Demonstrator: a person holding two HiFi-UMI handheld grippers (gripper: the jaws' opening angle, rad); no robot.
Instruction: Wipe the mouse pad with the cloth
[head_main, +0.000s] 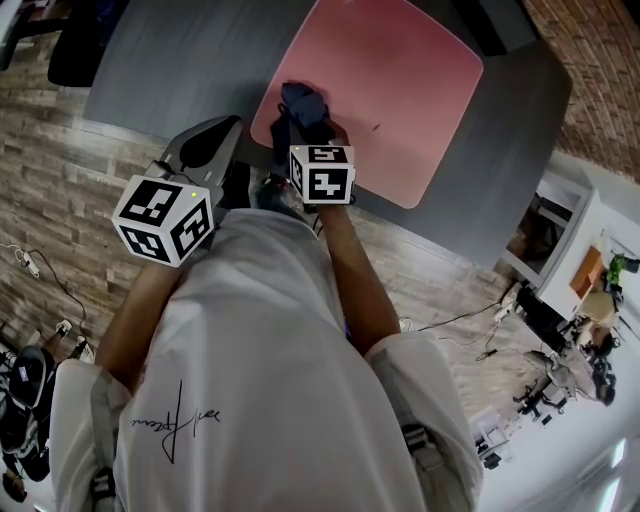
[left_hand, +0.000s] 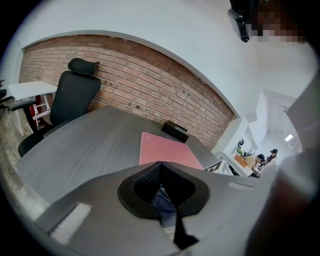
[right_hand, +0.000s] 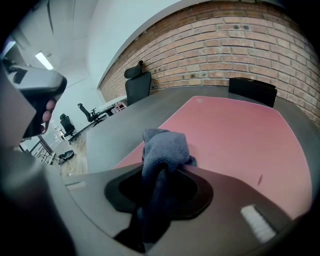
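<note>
Cloth (head_main: 303, 106) bunched, clamped in right gripper (head_main: 306, 126) jaws, resting on near-left corner of mouse pad (head_main: 395, 75). Pad's bare surface runs ahead and right. Left gripper (head_main: 205, 148) jaws closed on nothing, at table (head_main: 150, 60) near edge.

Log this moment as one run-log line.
right gripper: shut on cloth | cloth: at mouse pad near-left corner | left gripper: shut, held off the pad
</note>
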